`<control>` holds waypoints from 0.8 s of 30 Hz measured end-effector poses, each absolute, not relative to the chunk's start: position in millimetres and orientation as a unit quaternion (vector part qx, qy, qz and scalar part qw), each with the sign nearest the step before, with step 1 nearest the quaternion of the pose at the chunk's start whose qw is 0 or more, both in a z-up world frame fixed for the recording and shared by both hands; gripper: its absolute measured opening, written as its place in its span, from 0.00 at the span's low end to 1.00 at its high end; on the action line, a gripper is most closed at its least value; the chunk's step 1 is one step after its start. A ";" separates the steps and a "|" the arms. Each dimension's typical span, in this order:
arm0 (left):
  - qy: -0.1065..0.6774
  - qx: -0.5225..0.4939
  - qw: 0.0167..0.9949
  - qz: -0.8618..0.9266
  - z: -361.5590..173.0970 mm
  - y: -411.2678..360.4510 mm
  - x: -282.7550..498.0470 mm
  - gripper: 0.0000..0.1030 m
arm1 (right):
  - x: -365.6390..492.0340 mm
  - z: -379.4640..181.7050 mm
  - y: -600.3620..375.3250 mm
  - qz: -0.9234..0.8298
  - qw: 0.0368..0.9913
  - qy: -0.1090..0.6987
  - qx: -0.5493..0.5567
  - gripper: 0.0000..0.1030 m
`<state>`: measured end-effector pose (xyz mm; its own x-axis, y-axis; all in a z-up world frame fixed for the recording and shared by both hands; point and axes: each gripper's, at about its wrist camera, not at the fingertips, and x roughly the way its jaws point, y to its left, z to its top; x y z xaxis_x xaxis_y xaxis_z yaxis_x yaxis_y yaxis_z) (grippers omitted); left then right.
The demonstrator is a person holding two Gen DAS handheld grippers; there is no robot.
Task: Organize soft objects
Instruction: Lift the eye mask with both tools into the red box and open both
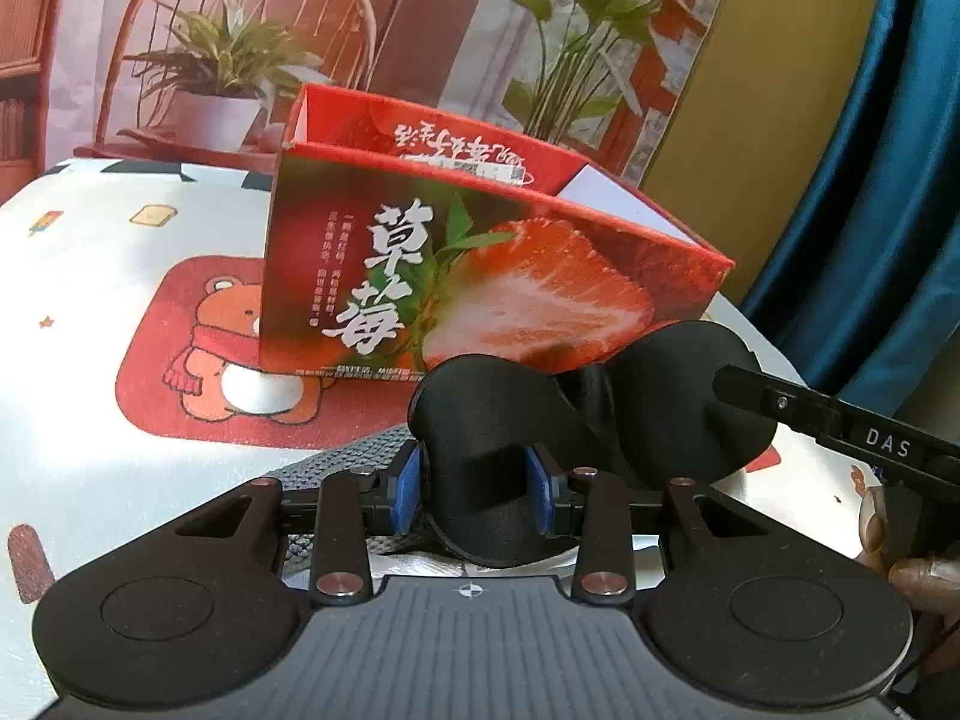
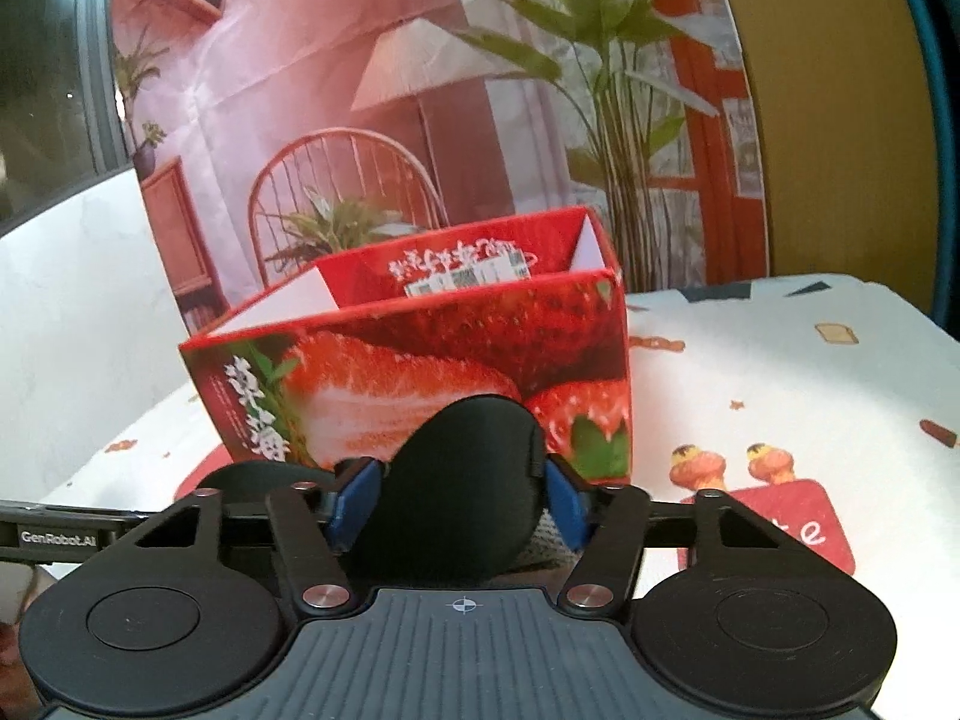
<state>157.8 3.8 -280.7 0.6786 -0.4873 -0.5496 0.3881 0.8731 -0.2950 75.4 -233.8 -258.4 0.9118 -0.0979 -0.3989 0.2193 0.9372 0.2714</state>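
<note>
Both grippers were on the black padded fabric eye mask (image 1: pixel 576 414) at once. The left gripper (image 1: pixel 477 486) had its jaws drawn in tight on one cup of the mask, blue pads (image 1: pixel 410 483) pressing the fabric from both sides so that it buckled between them. The right gripper (image 2: pixel 459 498) had its jaws partly closed around the other cup, a blue pad (image 2: pixel 354 501) on each edge of the rounded black fabric; in the left wrist view its black finger (image 1: pixel 840 426) lay across that cup's outer side. The mask hung stretched between the two, just in front of the open red cardboard box printed with a cut strawberry and white characters (image 1: pixel 480 276), near the box's front wall. The box stood on the desk, which was covered by a white cloth with a cartoon bear on a red patch (image 1: pixel 198 348). Behind the box hung a printed backdrop of a chair and potted plants (image 2: pixel 336 120). A person's fingers (image 1: pixel 924 576) showed at the right edge of the left wrist view.
</note>
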 end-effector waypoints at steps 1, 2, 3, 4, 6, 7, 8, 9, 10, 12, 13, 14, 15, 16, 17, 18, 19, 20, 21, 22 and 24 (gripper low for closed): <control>0.319 -0.077 0.913 -0.241 -279.5 3.7 156.6 0.38 | 74.4 -256.8 -233.4 -0.082 0.966 0.191 0.155 0.41; 0.317 -0.076 0.914 -0.241 -278.5 3.7 155.6 0.36 | 73.2 -255.1 -233.0 -0.083 0.966 0.189 0.153 0.38; 0.316 -0.074 0.915 -0.240 -277.5 3.7 154.6 0.36 | 72.4 -253.8 -232.9 -0.083 0.967 0.187 0.152 0.31; 0.315 -0.071 0.916 -0.237 -276.6 2.8 153.4 0.36 | 71.7 -252.5 -232.9 -0.084 0.968 0.185 0.149 0.27; 0.313 -0.068 0.918 -0.234 -275.7 1.8 151.8 0.36 | 70.8 -251.3 -232.5 -0.082 0.968 0.184 0.147 0.24; 0.312 -0.067 0.919 -0.233 -275.1 1.7 150.9 0.36 | 70.5 -251.3 -232.2 -0.080 0.969 0.185 0.146 0.23; 0.311 -0.066 0.919 -0.232 -274.3 1.4 150.0 0.34 | 70.6 -251.4 -231.7 -0.079 0.969 0.186 0.145 0.22; 0.310 -0.064 0.920 -0.232 -273.4 1.0 149.0 0.33 | 70.6 -251.5 -230.8 -0.078 0.969 0.187 0.144 0.21; 0.309 -0.061 0.921 -0.231 -272.5 1.0 148.5 0.32 | 70.7 -251.7 -230.0 -0.078 0.969 0.188 0.142 0.20; 0.312 -0.047 0.922 -0.224 -271.5 -2.0 148.5 0.30 | 70.5 -251.4 -229.2 -0.074 0.969 0.188 0.141 0.19; 0.314 -0.037 0.923 -0.218 -271.7 -4.0 148.4 0.29 | 70.9 -251.4 -228.7 -0.073 0.969 0.189 0.140 0.19; 0.318 -0.031 0.923 -0.213 -272.8 -5.1 148.5 0.28 | 71.4 -251.3 -228.1 -0.071 0.969 0.190 0.139 0.19; 0.321 -0.030 0.923 -0.210 -273.6 -5.2 148.8 0.27 | 72.2 -251.4 -227.5 -0.070 0.969 0.192 0.137 0.18; 0.323 -0.031 0.923 -0.208 -273.5 -4.7 148.9 0.26 | 73.1 -251.9 -227.0 -0.070 0.969 0.196 0.135 0.18; 0.322 -0.034 0.923 -0.209 -271.5 -2.9 148.5 0.25 | 73.6 -251.7 -226.7 -0.071 0.968 0.197 0.135 0.18; 0.319 -0.039 0.923 -0.212 -267.0 -1.1 147.4 0.24 | 73.3 -251.2 -226.8 -0.070 0.968 0.197 0.137 0.17; 0.313 -0.042 0.924 -0.217 -261.8 0.0 145.8 0.22 | 72.7 -249.1 -227.4 -0.067 0.969 0.194 0.139 0.15; 0.305 -0.041 0.925 -0.221 -255.1 0.3 142.9 0.21 | 71.9 -245.9 -227.8 -0.063 0.970 0.190 0.140 0.14; 0.297 -0.038 0.927 -0.225 -247.2 0.6 139.7 0.20 | 70.8 -242.5 -228.0 -0.059 0.971 0.185 0.141 0.13; 0.288 -0.035 0.929 -0.228 -240.4 0.6 136.6 0.20 | 69.0 -237.5 -227.9 -0.053 0.973 0.177 0.140 0.13; 0.270 -0.034 0.934 -0.233 -225.4 1.6 130.6 0.20 | 66.6 -227.7 -228.4 -0.048 0.976 0.162 0.140 0.13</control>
<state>130.6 1.6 -225.4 0.7460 -0.4534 -0.4878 0.4171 0.8891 -0.1886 66.6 -228.4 -227.7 0.9429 -0.0473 -0.3297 0.1381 0.9564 0.2575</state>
